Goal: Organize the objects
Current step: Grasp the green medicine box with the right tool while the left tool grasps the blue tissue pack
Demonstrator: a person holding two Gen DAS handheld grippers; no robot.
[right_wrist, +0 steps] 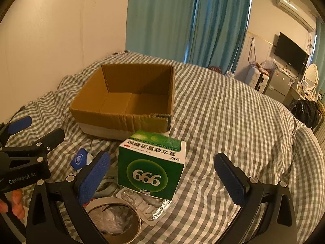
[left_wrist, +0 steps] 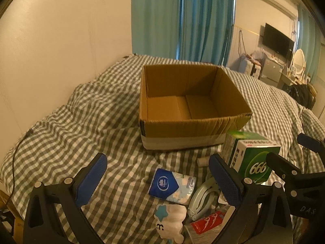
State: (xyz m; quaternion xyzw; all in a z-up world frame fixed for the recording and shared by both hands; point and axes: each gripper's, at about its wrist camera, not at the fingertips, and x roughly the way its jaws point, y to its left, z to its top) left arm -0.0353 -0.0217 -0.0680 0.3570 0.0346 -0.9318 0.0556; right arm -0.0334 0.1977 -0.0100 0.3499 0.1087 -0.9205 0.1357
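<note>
An open, empty cardboard box (left_wrist: 193, 126) (right_wrist: 121, 120) sits on the checked bed. In front of it lies a pile: a green medicine box (left_wrist: 254, 156) (right_wrist: 151, 168), a blue tissue pack (left_wrist: 172, 186) (right_wrist: 80, 158), a white plush toy (left_wrist: 172, 221), a grey hole punch (left_wrist: 203, 199), a red packet (left_wrist: 209, 221), a tape roll (right_wrist: 113, 219) and a foil blister pack (right_wrist: 154, 207). My left gripper (left_wrist: 158, 181) is open above the tissue pack. My right gripper (right_wrist: 162, 179) is open around the green box without touching it.
The checked bedspread (right_wrist: 233, 122) covers the bed, with a wall on the left and blue curtains (left_wrist: 182, 20) behind. A cable (left_wrist: 18, 148) runs over the bed's left edge. A TV, a mirror and a dark bag (right_wrist: 304, 111) stand at the far right.
</note>
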